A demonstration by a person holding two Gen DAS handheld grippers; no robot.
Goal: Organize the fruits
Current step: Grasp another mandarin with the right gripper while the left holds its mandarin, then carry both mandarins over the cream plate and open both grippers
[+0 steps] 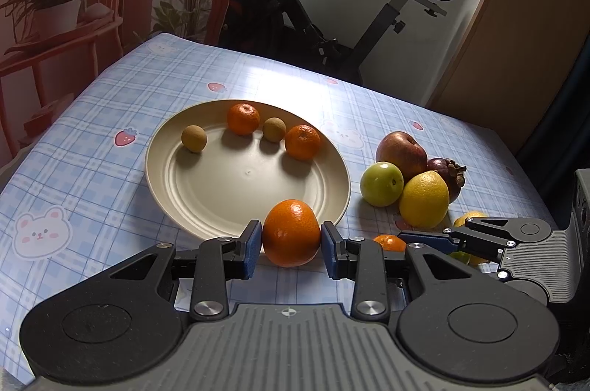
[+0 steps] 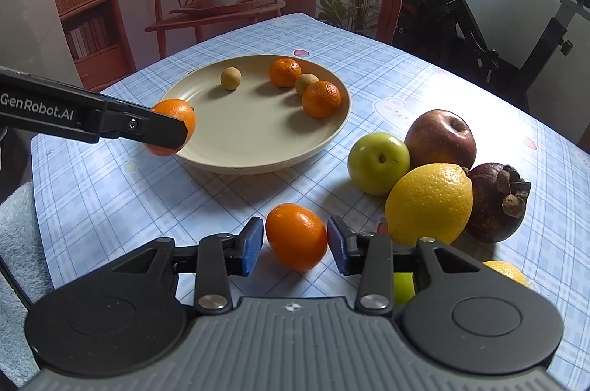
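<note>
Two hand-held grippers work over the plaid-clothed counter (image 1: 110, 103): the left hand-held gripper (image 1: 291, 240) clamps a glossy round mandarin (image 1: 291, 232) at the frame's lower centre, beside the smooth cream plate (image 1: 206, 210); the right hand-held gripper (image 2: 295, 241) brackets an oval kumquat (image 2: 296, 236), pads slightly apart.

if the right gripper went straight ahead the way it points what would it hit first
The small orange lying on the tablecloth, already between the open jaws of the right gripper. Beyond it, the cream plate lies roughly in line, though depth is hard to judge.

Black tongs (image 1: 291, 245) with blue pads (image 1: 252, 249), silver screws, ribbed grey base, white "GenRobot.AI" lettering.
</note>
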